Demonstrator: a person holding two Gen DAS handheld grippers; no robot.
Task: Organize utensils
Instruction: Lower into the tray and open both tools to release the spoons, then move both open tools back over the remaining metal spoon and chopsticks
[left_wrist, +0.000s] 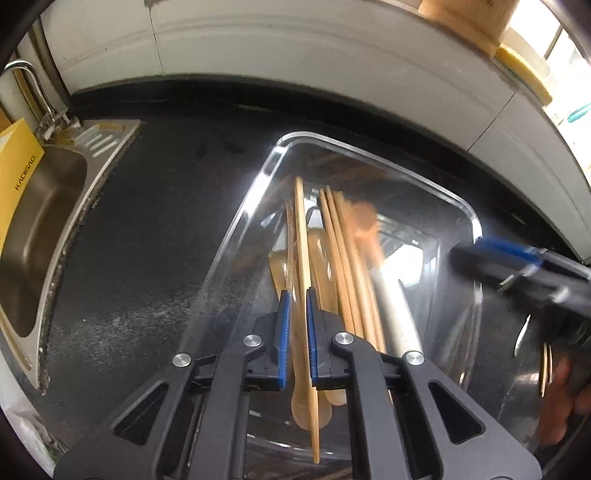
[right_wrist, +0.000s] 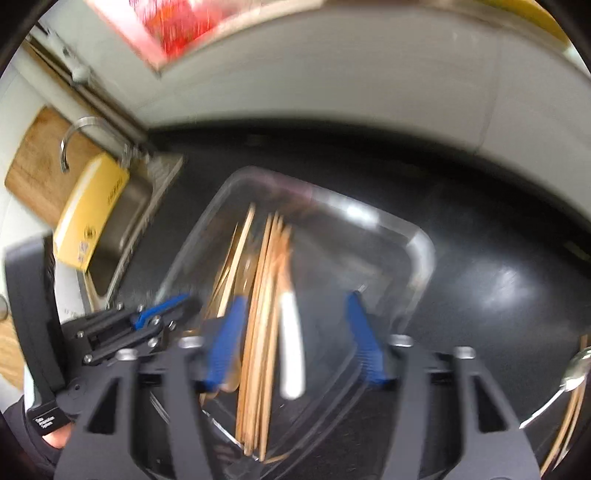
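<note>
Clear rounded-rect glass tray (left_wrist: 460, 206) on speckled black counter (left_wrist: 147, 221), holding slim bamboo chopsticks (left_wrist: 340, 251) & a white-handled utensil (left_wrist: 395, 306). Left gripper (left_wrist: 296, 317) jaws slightly apart around one flat bamboo stick (left_wrist: 301, 236), grip unclear. Right gripper (right_wrist: 295, 332) jaws wide, holding nothing, above tray.

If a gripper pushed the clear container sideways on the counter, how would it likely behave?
The clear container would probably slide rather than tip: it sits low and wide on the smooth dark counter. The loose chopsticks inside would likely shift and rattle.
</note>
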